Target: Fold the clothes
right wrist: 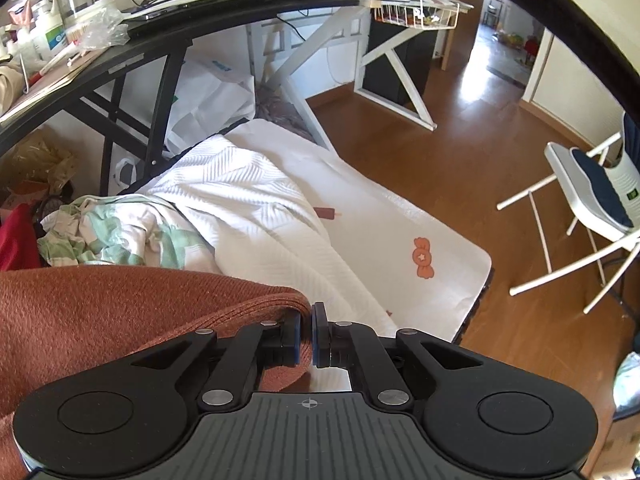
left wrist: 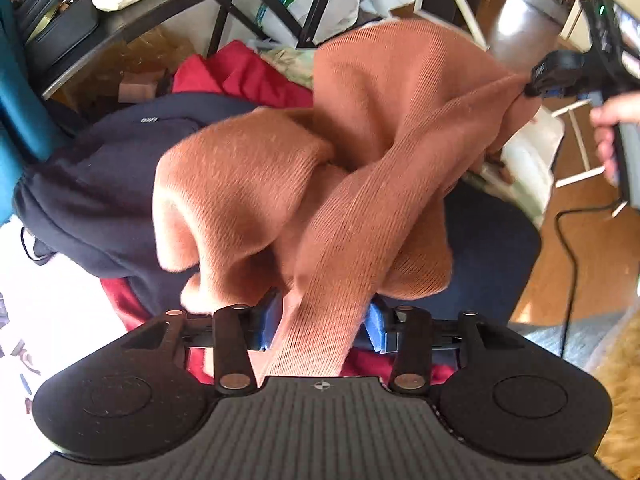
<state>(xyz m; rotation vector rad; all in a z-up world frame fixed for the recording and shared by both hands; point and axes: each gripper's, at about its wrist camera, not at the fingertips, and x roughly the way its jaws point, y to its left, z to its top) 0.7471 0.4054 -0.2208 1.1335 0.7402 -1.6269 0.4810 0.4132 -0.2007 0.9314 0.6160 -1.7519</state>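
An orange-brown knit sweater [left wrist: 280, 152] hangs bunched in the air over a pile of clothes. Its ribbed band runs taut from my left gripper [left wrist: 324, 320] up to my right gripper [left wrist: 536, 80] at the upper right. The left gripper's blue pads [left wrist: 272, 320] sit on either side of the band, which fills the gap between them. In the right wrist view my right gripper [right wrist: 308, 332] is shut on a folded edge of the sweater [right wrist: 120, 312], which spreads to the left. A person's hand [left wrist: 608, 136] holds the right gripper's handle.
A navy hoodie [left wrist: 100, 176] and a red garment [left wrist: 240, 72] lie under the sweater. A white quilted blanket [right wrist: 248, 200], a green-and-white cloth [right wrist: 112, 232] and a white candy-print mat [right wrist: 400, 240] lie ahead. A black desk [right wrist: 160, 40] stands behind, a white folding chair [right wrist: 592, 208] on the wooden floor at right.
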